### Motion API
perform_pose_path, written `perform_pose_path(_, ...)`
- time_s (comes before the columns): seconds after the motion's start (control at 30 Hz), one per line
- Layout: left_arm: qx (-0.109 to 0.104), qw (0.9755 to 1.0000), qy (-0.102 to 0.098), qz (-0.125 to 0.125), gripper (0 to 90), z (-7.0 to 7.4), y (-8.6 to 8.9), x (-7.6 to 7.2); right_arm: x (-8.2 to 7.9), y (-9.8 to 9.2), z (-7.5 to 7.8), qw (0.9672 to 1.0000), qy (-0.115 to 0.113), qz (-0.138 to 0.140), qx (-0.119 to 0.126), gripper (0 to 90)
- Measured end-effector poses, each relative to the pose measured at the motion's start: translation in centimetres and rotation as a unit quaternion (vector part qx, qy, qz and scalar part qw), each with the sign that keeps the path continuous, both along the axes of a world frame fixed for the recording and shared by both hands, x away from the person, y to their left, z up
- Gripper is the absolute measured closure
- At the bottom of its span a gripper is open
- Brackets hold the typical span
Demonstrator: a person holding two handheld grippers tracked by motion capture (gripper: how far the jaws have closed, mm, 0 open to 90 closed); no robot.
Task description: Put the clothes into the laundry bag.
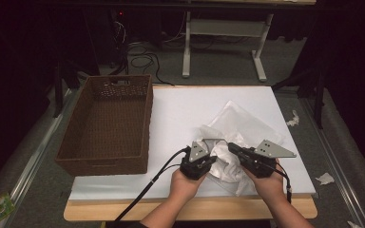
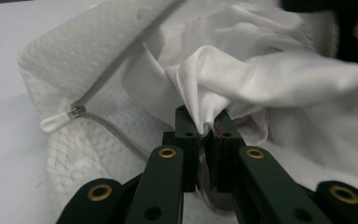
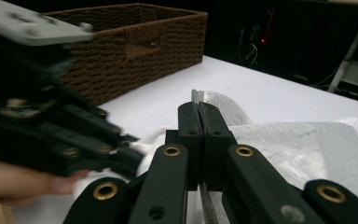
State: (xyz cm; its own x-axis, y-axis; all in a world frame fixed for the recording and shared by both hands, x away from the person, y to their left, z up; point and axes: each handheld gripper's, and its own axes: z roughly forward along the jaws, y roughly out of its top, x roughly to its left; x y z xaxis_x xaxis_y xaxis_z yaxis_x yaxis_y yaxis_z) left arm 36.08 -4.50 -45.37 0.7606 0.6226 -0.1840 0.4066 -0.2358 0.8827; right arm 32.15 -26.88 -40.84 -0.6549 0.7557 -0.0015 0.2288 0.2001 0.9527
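A: Containers?

B: One rectangular brown woven wicker basket (image 1: 105, 124), handle slots in its end walls, on the white surface (image 1: 180, 114) at left. One white mesh zip-up laundry bag (image 1: 240, 124), quilted texture, grey zipper, lying near the front right.

A: Contents?

B: Crumpled smooth white cloth (image 2: 270, 79) at the bag's mouth.

A: Claws?

B: Left claw (image 2: 207, 133) clamped on a cloth fold; right claw (image 3: 199, 112) pinching the bag's zipper edge.

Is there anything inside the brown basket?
No, the brown woven basket shows only its bare wicker floor in the high view.
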Motion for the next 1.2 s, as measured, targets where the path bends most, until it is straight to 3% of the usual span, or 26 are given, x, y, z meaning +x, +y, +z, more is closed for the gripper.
perform_pose_path(0.07,-0.008,0.9998,0.005,0.018,84.3,0.0,-0.2,0.7,-0.1,0.0,0.1,1.0000,-0.005,0.002,0.002,89.6)
perform_pose_path(0.17,-0.013,0.9985,-0.004,0.054,84.5,0.0,-0.4,1.8,-0.2,-0.1,0.2,0.9999,-0.009,0.005,0.004,89.6)
perform_pose_path(0.27,-0.030,0.9946,-0.013,0.098,84.7,0.4,0.4,2.6,-0.2,-0.3,0.2,0.9999,-0.010,0.005,0.008,89.6)
perform_pose_path(0.37,-0.037,0.9910,-0.034,0.124,84.9,0.8,1.5,2.5,-0.4,-0.5,0.4,0.9999,-0.012,0.003,0.009,89.6)
perform_pose_path(0.5,-0.024,0.9930,-0.032,0.111,84.6,0.3,1.7,2.0,-0.3,-0.4,0.3,0.9999,-0.011,0.007,0.009,89.6)
perform_pose_path(0.57,-0.033,0.9954,-0.009,0.090,83.1,-0.3,1.5,2.3,-0.2,-0.2,0.2,0.9999,-0.011,0.011,0.004,89.6)
perform_pose_path(0.63,-0.039,0.9965,0.003,0.074,76.1,-0.6,1.3,2.6,-0.3,0.0,0.1,0.9999,-0.009,0.008,0.000,89.5)
perform_pose_path(0.7,-0.048,0.9967,0.005,0.065,63.5,-0.7,1.5,2.6,-0.3,0.0,0.1,0.9999,-0.009,0.008,-0.002,89.5)
perform_pose_path(0.8,-0.054,0.9967,-0.001,0.061,52.7,-0.6,2.3,2.2,-0.3,-0.1,0.0,0.9999,-0.007,0.010,0.000,89.5)
perform_pose_path(0.9,-0.036,0.9975,-0.021,0.058,44.4,-0.5,3.1,1.2,-0.2,-0.3,-0.1,1.0000,-0.003,0.005,0.000,89.5)
perform_pose_path(1.1,-0.037,0.9972,-0.037,0.053,30.5,-0.3,4.3,-0.4,-0.3,-0.3,-0.1,0.9999,-0.005,0.008,-0.004,89.4)
perform_pose_path(1.2,-0.052,0.9978,-0.027,0.030,18.4,-0.3,4.0,-1.1,-0.3,-0.3,-0.2,1.0000,-0.005,0.003,-0.006,89.4)
